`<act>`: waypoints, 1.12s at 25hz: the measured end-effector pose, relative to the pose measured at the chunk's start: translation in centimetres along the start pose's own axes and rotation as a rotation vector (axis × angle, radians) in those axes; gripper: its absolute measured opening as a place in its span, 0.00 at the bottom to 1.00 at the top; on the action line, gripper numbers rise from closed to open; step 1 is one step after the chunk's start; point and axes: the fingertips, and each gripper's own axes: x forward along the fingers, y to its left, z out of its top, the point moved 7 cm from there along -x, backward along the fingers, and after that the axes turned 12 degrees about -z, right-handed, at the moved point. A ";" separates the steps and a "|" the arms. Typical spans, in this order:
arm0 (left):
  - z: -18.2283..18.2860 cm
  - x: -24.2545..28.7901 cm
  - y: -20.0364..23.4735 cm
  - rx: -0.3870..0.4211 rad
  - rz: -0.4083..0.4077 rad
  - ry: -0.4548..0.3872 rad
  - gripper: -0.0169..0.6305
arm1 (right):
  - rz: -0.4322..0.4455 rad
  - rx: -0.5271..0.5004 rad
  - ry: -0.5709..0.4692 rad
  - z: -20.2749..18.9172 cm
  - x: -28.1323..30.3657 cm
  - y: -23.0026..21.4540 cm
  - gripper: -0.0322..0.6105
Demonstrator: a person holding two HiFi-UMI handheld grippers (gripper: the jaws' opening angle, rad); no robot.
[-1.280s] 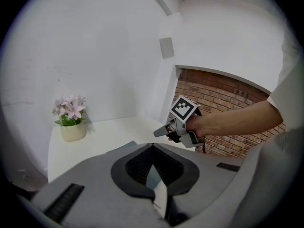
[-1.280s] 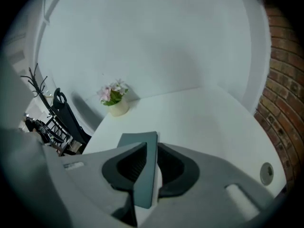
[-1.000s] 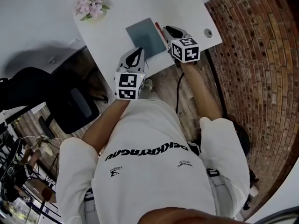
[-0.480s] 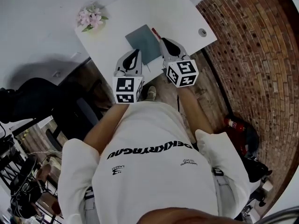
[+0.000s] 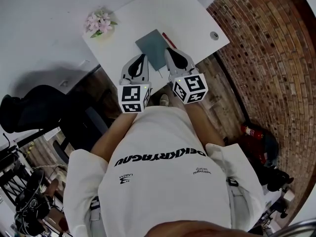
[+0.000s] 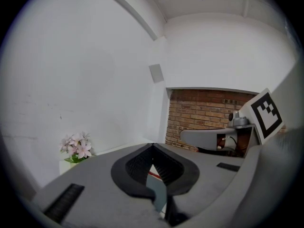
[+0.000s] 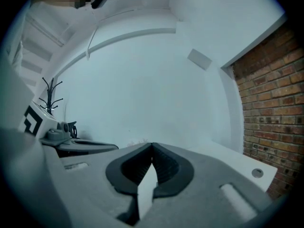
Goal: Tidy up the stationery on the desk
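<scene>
Left hand-held gripper [image 5: 140, 59] clenched empty; right hand-held gripper [image 5: 169, 51] just clenched, nothing between. Grey notebook [image 5: 153, 47] lies flat on surface [image 5: 190, 16] ahead, red pen [image 5: 169, 40] just right of it. Pen likely light, slippery, rolls: pinch mid-barrel

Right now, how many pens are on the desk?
1: a red pen lies on the white desk, right beside the grey notebook on its right edge. More could be hidden from view.
</scene>
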 end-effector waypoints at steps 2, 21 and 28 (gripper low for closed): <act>0.0 -0.3 0.1 0.002 0.003 -0.005 0.02 | -0.002 0.013 -0.006 -0.2 -0.4 0.5 0.05; 0.3 -0.9 0.2 0.025 0.009 -0.042 0.02 | -0.043 0.031 -0.024 -0.8 -1.4 0.2 0.05; 0.3 -0.9 0.0 0.027 0.004 -0.042 0.02 | -0.046 0.028 -0.027 -0.7 -1.4 0.1 0.05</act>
